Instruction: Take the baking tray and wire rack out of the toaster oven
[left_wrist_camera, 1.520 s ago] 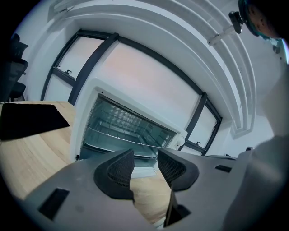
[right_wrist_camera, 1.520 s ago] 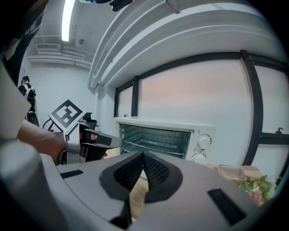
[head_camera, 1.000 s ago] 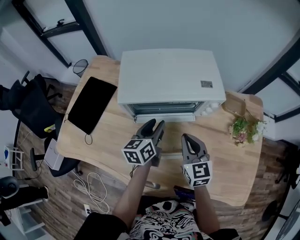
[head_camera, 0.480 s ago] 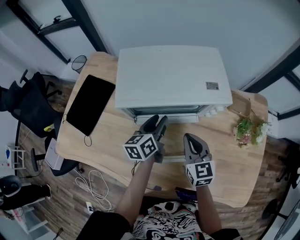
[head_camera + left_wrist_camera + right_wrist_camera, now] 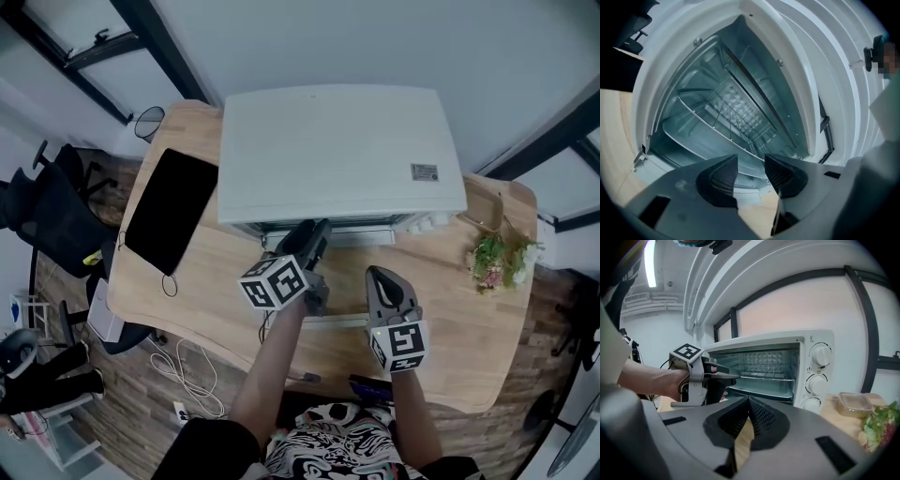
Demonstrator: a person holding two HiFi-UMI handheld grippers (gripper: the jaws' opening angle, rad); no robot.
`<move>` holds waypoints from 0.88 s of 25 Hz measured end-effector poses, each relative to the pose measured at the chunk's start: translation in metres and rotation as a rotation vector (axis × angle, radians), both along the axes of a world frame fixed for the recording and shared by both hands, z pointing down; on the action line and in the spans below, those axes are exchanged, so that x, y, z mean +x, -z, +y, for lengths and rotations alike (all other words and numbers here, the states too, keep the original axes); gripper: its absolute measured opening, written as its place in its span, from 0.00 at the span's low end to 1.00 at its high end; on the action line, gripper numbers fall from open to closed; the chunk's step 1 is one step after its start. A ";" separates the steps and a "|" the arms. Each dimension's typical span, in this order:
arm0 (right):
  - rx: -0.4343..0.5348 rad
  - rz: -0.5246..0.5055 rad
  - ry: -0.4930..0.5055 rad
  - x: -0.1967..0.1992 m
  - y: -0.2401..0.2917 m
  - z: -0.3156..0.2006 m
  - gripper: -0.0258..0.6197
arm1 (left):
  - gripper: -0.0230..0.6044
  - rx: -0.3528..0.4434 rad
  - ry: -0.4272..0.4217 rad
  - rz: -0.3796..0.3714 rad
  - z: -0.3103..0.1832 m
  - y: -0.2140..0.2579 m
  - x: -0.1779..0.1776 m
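The white toaster oven (image 5: 342,155) stands open at the back of the wooden table (image 5: 234,281). Inside it the wire rack (image 5: 723,116) sits on a middle rail, with the baking tray (image 5: 689,140) on the level below. In the right gripper view the rack (image 5: 766,375) and the tray (image 5: 761,391) show through the mouth. My left gripper (image 5: 314,232) is at the oven's mouth, jaws open and empty (image 5: 750,172), just in front of the tray's front rim. My right gripper (image 5: 378,275) hangs back over the table, shut on nothing (image 5: 749,403).
A black tablet (image 5: 172,208) lies left of the oven. A clear lidded box (image 5: 480,211) and a small plant (image 5: 497,258) sit to its right, near the control knobs (image 5: 820,355). Chairs and cables are on the floor to the left.
My left gripper has moved forward, up to the oven's mouth. The right gripper has stayed where it was.
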State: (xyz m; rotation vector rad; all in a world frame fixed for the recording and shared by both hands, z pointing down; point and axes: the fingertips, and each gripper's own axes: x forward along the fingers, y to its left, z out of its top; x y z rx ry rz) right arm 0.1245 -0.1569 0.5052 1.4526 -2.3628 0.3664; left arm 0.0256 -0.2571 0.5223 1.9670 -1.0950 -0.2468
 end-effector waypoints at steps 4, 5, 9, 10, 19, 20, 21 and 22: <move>-0.008 0.006 0.000 0.001 -0.003 -0.002 0.04 | 0.29 -0.013 0.020 0.065 -0.011 0.000 -0.001; -0.010 0.008 0.001 0.001 -0.004 -0.002 0.04 | 0.29 -0.016 0.025 0.082 -0.014 0.000 -0.001; -0.020 0.011 -0.002 0.002 -0.010 -0.003 0.04 | 0.29 -0.025 0.032 0.121 -0.022 -0.003 -0.002; -0.022 0.011 -0.003 0.002 -0.011 -0.004 0.04 | 0.29 -0.026 0.031 0.124 -0.024 -0.003 -0.001; -0.041 0.012 -0.006 0.005 -0.019 -0.008 0.04 | 0.29 -0.026 0.015 0.165 -0.042 -0.001 0.006; -0.044 0.015 -0.006 0.006 -0.020 -0.008 0.04 | 0.29 -0.026 0.013 0.175 -0.044 0.000 0.007; -0.047 0.017 -0.007 0.007 -0.020 -0.008 0.04 | 0.29 -0.027 0.011 0.182 -0.046 0.000 0.008; -0.049 0.019 -0.008 0.008 -0.020 -0.008 0.04 | 0.29 -0.027 0.009 0.186 -0.048 0.000 0.009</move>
